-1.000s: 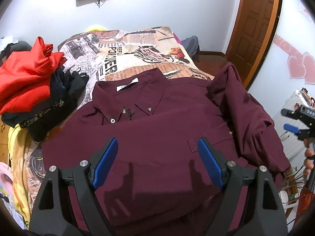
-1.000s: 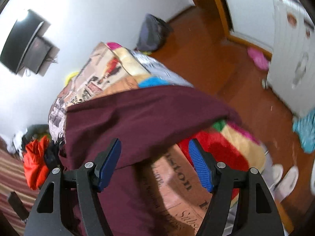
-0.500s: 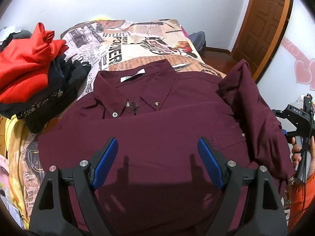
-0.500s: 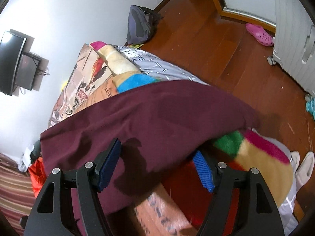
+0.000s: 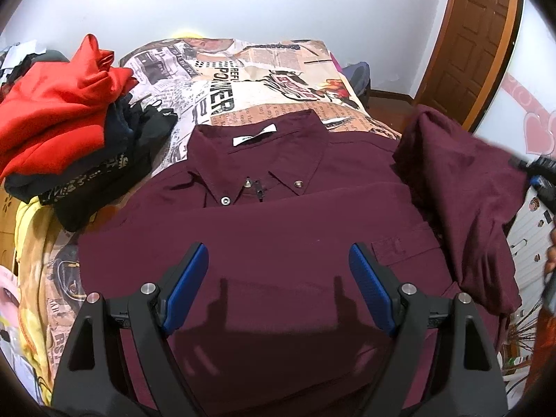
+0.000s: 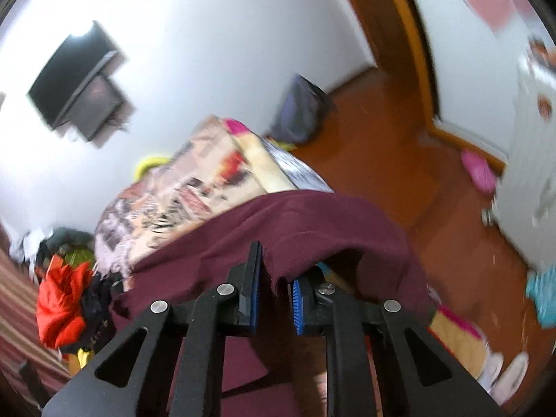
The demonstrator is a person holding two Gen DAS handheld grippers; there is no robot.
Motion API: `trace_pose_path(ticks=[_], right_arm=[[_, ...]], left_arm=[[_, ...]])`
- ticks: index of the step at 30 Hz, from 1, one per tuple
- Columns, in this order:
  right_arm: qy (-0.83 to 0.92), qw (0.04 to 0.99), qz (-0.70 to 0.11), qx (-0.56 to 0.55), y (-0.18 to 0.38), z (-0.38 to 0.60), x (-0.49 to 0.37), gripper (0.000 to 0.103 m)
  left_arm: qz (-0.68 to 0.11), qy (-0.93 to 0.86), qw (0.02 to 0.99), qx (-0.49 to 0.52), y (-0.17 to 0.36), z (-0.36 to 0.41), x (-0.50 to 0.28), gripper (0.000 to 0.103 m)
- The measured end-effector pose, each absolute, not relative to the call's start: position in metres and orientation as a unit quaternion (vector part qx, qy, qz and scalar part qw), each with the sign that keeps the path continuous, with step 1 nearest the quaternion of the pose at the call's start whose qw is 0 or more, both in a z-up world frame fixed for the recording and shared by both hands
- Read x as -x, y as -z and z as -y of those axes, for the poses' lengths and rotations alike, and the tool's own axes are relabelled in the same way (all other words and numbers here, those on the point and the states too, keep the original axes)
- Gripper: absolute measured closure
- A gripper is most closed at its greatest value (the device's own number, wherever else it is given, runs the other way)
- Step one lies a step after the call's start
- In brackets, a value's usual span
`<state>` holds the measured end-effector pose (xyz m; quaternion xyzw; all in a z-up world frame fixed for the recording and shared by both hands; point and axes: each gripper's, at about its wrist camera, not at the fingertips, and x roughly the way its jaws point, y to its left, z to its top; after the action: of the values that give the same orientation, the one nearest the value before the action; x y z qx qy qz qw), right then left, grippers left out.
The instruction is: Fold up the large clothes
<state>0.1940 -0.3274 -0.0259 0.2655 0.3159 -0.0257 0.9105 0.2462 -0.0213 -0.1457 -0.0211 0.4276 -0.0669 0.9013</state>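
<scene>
While maroon shirt (image 5: 278,243) lies buttoned, right gripper (image 6: 274,299) seemingly pinches its sleeve, left gripper (image 5: 278,278) agape.

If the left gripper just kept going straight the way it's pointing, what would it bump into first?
Most likely the maroon shirt spread on the bed. The left gripper is open, holds nothing, and points down at the shirt's front below the collar, with its shadow on the cloth. How far above the cloth it is cannot be told.

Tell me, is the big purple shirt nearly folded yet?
Not nearly. Done: the maroon shirt lies flat and buttoned on the bed, one sleeve laid across its front. In hand: the right gripper has pinched the other sleeve. The left gripper hovers open. Left: folding that sleeve in, then the body.
</scene>
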Motion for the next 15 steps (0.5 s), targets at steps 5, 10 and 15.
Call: trace_pose_path(ticks=[5,10,15], right_arm=[[-0.042,0.934,-0.277,-0.221,-0.023,0.284,-0.188,0.091],[-0.128,0.939,-0.256,-0.189,-0.053,0.223,-0.185,0.092],[-0.192,0.931,-0.268,-0.154,-0.054,0.158,-0.194,0.092]], left_arm=[[-0.408,0.062,0.91,0.026,0.135,0.007,-0.236,0.02],[-0.387,0.05,0.92,0.04,0.122,-0.022,-0.223,0.02],[-0.369,0.027,0.928,0.05,0.115,-0.054,-0.208,0.02]])
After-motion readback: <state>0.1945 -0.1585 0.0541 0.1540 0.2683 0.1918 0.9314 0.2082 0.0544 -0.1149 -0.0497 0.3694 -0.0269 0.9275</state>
